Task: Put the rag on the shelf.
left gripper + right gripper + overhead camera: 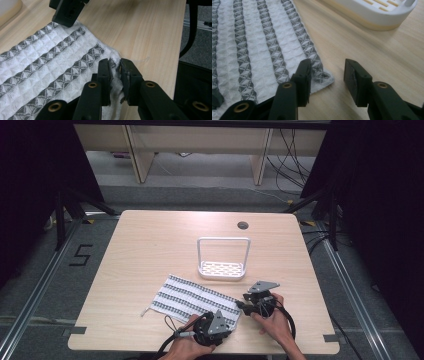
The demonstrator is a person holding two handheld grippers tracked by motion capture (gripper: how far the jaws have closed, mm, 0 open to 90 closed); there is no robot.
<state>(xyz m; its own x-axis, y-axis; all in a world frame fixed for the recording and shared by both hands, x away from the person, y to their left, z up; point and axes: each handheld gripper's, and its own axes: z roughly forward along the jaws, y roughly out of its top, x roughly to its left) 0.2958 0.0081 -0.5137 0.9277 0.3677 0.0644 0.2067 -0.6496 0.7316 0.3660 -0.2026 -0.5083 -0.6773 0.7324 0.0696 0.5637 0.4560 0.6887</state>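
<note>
A white cloth with grey patterned stripes [192, 300] lies flat on the wooden table, near its front edge. My left gripper [231, 324] is at the cloth's near right corner. In the left gripper view its jaws [115, 68] are shut on the bunched white edge of the cloth [50, 67]. My right gripper [241, 304] is at the far right corner. In the right gripper view its jaws [327, 72] stand apart. The corner of the cloth [249, 45] lies flat between them, beside the left jaw, with nothing pressed on it.
A white slotted rack with a tall handle [222, 276] stands just behind the cloth, and its rim [372, 15] is close ahead of my right gripper. A round cable hole [243, 225] sits at the back of the table [150, 245].
</note>
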